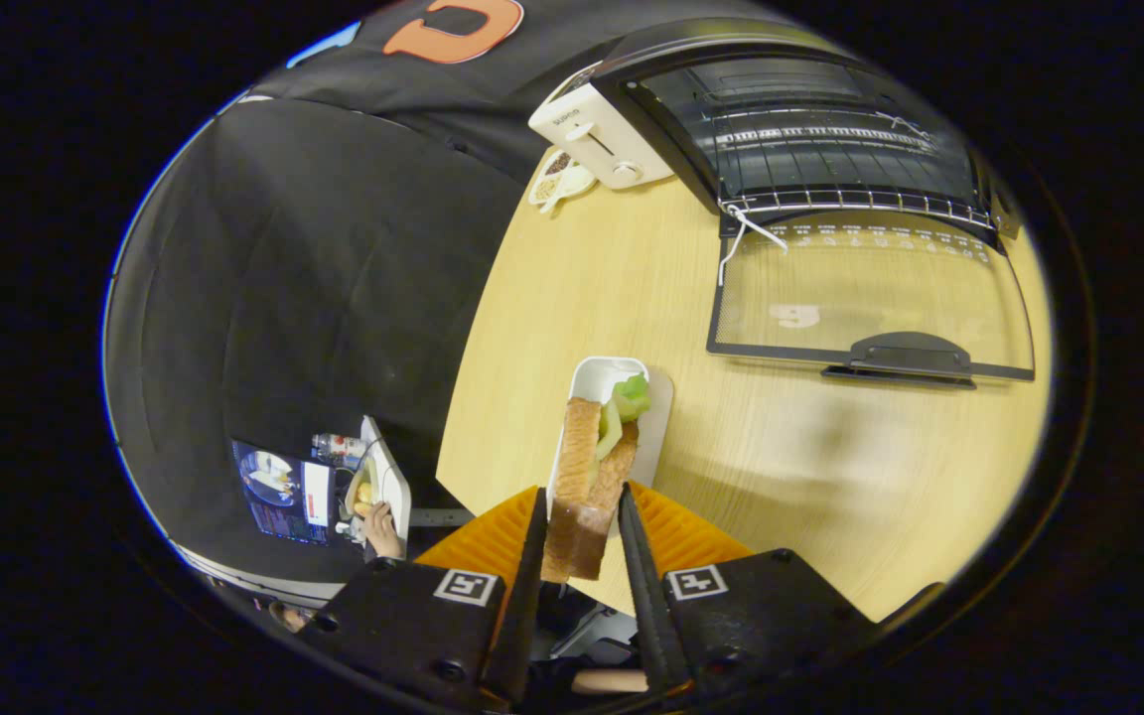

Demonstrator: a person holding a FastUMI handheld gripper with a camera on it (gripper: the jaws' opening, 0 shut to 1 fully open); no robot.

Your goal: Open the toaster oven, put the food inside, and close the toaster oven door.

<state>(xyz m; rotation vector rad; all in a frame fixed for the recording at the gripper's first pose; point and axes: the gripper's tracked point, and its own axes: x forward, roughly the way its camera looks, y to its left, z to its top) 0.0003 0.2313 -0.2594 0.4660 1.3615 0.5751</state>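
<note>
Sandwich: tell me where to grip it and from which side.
Grip the sandwich across its two bread faces at the near end, coming in lengthwise from the table edge, as the tool does now. The flat slices give the fingers parallel surfaces; the lettuce end stays free beyond them.

We are looking at a staged recording booth dressed as a kitchen corner. Black cloth hangs as the wall behind a pale wooden desk. On the desk stand a toaster oven, a white pop-up toaster and a small dish of seasonings, kitchen things without any real kitchen around them.
</note>
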